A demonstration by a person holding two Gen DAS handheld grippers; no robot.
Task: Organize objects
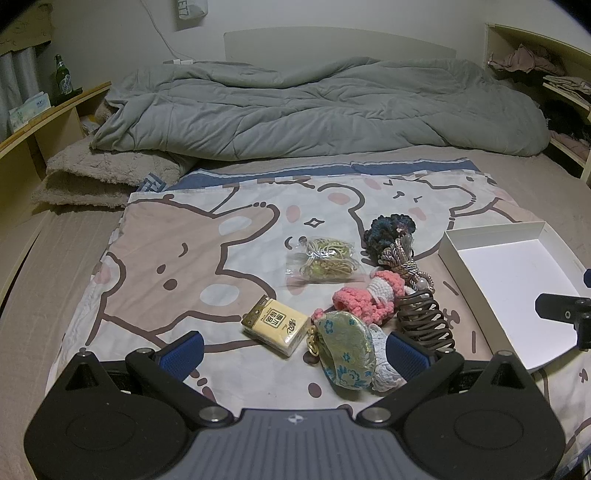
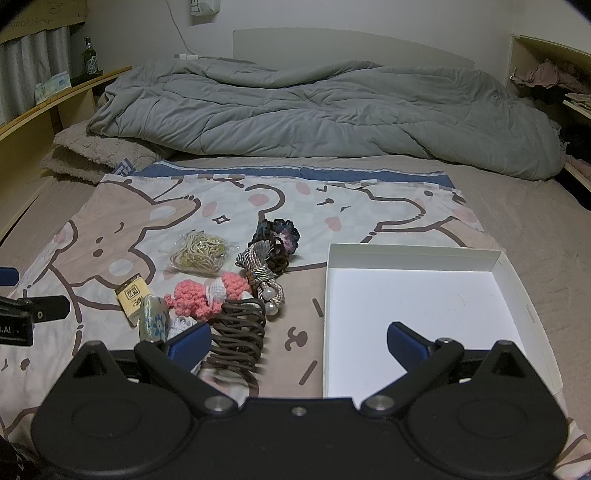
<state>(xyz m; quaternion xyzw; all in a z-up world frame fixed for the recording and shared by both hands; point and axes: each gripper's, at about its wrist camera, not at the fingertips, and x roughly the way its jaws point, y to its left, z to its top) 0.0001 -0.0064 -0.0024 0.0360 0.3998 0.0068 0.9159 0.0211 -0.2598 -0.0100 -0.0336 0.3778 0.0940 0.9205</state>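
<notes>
Left wrist view: both claws, left claw (image 1: 293, 349) and right claw (image 2: 297, 341), gape wide and empty; trinkets cluster mid-frame beside the empty white box (image 2: 424, 295), likely their destination.

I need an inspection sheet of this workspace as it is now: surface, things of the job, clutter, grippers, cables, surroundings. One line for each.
Surface: cartoon-print sheet spread on a bed.
Job's things: white box, open and holding nothing; left of it a loose group: brown claw hair clip, pink crochet piece, embroidered pouch, yellow tissue pack, clear bag of hair ties, dark scrunchie, corded tassel with pearls.
Clutter: nothing seen on the sheet beyond these.
Grippers: left gripper open, around the pouch; right gripper open, over the box's left edge; both hold nothing.
Cables: white cable on the wall.
Surroundings: grey duvet, green bottle on a shelf.
</notes>
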